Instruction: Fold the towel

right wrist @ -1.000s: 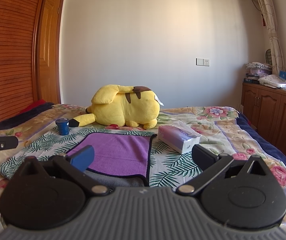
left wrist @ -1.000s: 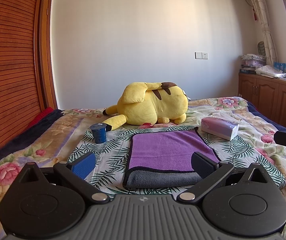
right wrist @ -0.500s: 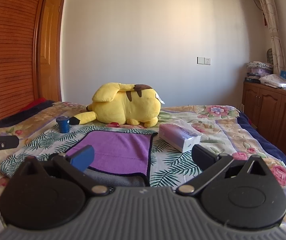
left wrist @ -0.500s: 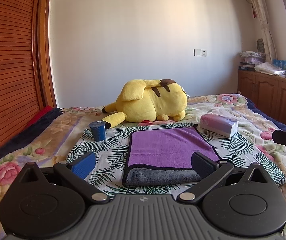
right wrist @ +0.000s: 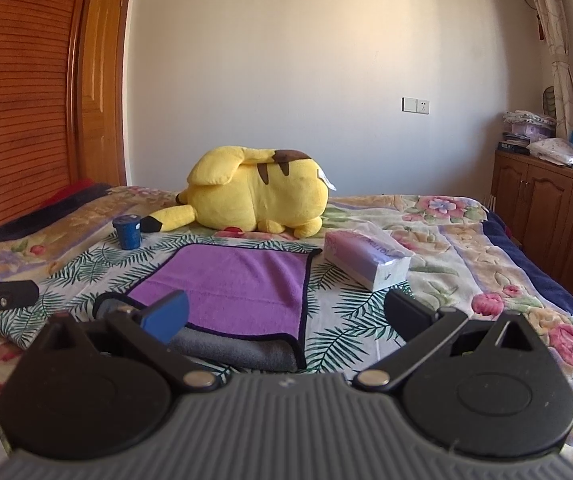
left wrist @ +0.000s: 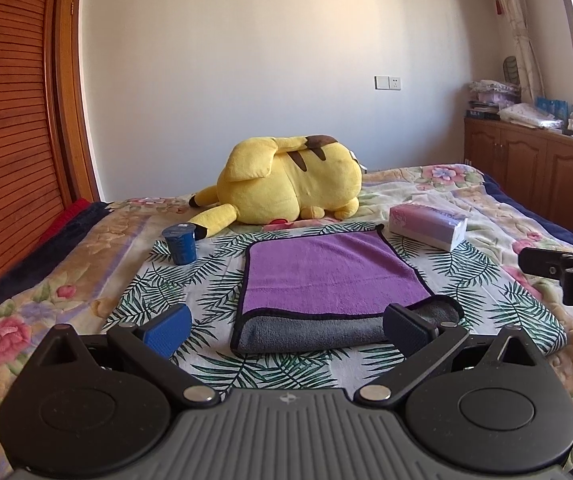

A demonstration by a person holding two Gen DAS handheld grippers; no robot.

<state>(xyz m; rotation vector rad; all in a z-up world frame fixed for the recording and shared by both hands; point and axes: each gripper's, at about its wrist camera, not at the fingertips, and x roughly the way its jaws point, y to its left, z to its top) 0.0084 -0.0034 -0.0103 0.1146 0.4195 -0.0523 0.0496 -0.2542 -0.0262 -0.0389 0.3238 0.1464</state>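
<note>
A purple towel (left wrist: pixel 328 270) with a black border lies folded flat on the leaf-print cloth on the bed, its grey underside showing along the near edge. It also shows in the right wrist view (right wrist: pixel 232 284). My left gripper (left wrist: pixel 286 326) is open and empty, just short of the towel's near edge. My right gripper (right wrist: pixel 286 314) is open and empty, near the towel's near right corner. Each gripper shows at the edge of the other's view.
A yellow plush toy (left wrist: pixel 286 188) lies behind the towel. A blue cup (left wrist: pixel 181 243) stands at the left. A tissue pack (left wrist: pixel 426 226) lies at the right. Wooden cabinets (left wrist: pixel 534 168) line the right wall, a slatted wardrobe (left wrist: pixel 10 120) the left.
Both views shift slightly, as if the grippers drew back and tilted a little. The towel lies the same. Both grippers stay open.
</note>
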